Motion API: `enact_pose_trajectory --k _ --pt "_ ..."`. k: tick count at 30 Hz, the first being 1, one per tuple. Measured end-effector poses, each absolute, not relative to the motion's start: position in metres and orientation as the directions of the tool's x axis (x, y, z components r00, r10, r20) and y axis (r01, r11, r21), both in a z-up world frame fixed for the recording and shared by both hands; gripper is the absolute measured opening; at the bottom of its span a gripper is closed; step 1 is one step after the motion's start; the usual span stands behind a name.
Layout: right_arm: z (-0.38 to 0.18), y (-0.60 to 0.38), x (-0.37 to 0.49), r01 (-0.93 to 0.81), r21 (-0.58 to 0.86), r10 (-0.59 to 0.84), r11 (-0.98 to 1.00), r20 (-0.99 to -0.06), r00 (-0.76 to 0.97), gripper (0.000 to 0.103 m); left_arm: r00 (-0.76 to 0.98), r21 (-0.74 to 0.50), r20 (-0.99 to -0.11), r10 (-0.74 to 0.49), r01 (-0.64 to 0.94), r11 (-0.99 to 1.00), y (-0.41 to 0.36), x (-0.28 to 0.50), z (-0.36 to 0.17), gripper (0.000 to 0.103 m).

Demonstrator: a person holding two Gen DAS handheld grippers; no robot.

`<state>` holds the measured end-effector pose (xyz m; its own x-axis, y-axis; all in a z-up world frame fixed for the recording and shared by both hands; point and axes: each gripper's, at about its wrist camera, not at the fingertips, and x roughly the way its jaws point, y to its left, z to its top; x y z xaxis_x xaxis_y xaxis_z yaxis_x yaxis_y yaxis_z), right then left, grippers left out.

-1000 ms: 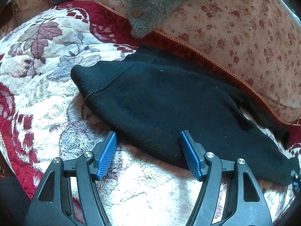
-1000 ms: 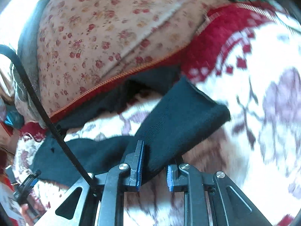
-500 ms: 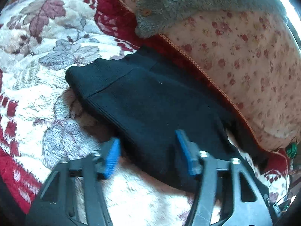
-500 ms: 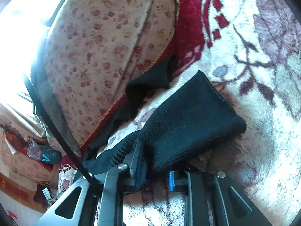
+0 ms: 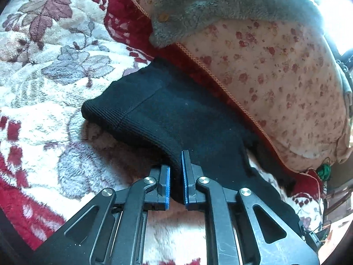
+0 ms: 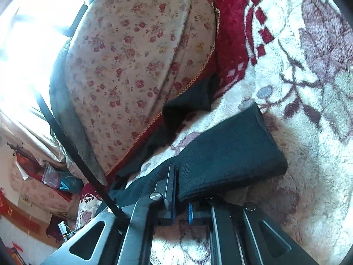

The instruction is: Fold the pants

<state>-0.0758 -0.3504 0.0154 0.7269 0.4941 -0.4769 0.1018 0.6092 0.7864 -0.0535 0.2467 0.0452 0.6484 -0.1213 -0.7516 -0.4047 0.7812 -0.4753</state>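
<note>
Black knit pants (image 5: 176, 119) lie across a fluffy floral blanket (image 5: 44, 84). My left gripper (image 5: 175, 174) is shut on the near edge of the pants close to the ribbed waistband, and lifts that edge slightly. In the right wrist view my right gripper (image 6: 180, 201) is shut on the near edge of one leg (image 6: 227, 152), whose cuff end is raised off the blanket. The other leg (image 6: 187, 106) lies behind, partly tucked under the floral quilt.
A pink floral quilt (image 5: 275, 70) is bunched along the far side, with a grey fleece garment (image 5: 209, 6) on top. A red blanket border (image 5: 130, 26) runs beside it. A black cable (image 6: 72, 148) crosses the right wrist view.
My left gripper has closed from wide open onto the pants' near edge. My right gripper has stayed shut on the leg and lifted and turned with it.
</note>
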Motion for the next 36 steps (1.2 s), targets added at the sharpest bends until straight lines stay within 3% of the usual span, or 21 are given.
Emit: enact_pose_trajectory --k 13,20,25,31,32,34,36 --pt "0.026 -0.338 -0.130 0.052 0.775 0.568 0.629 -0.505 0.650 0.006 0.648 -0.472 -0.752 -0.121 -0.400 0.786 0.268 -0.111 0.068 0.008" --pt "-0.005 -0.342 -0.149 0.219 0.699 0.525 0.681 -0.674 0.519 0.011 0.596 -0.409 -0.797 -0.093 -0.420 0.810 0.264 -0.126 0.046 0.009" --pt "0.012 -0.368 -0.162 0.294 0.600 0.392 0.744 -0.748 0.535 0.017 0.598 -0.261 -0.800 0.052 -0.426 0.866 0.259 -0.141 0.057 0.013" --pt "0.046 -0.386 -0.158 0.244 0.631 0.380 0.736 -0.684 0.623 0.019 0.612 -0.190 -0.784 0.100 -0.390 0.901 0.263 -0.149 0.080 0.013" --pt "0.050 -0.381 -0.153 0.221 0.646 0.400 0.730 -0.667 0.629 0.020 0.618 -0.194 -0.781 0.090 -0.376 0.906 0.262 -0.146 0.085 0.015" --pt "0.057 -0.369 -0.136 0.168 0.673 0.448 0.720 -0.636 0.629 0.022 0.631 -0.209 -0.773 0.058 -0.340 0.917 0.257 -0.138 0.092 0.032" --pt "0.065 -0.349 -0.118 0.118 0.678 0.478 0.725 -0.619 0.623 0.022 0.640 -0.233 -0.768 0.017 -0.304 0.924 0.252 -0.126 0.096 0.041"
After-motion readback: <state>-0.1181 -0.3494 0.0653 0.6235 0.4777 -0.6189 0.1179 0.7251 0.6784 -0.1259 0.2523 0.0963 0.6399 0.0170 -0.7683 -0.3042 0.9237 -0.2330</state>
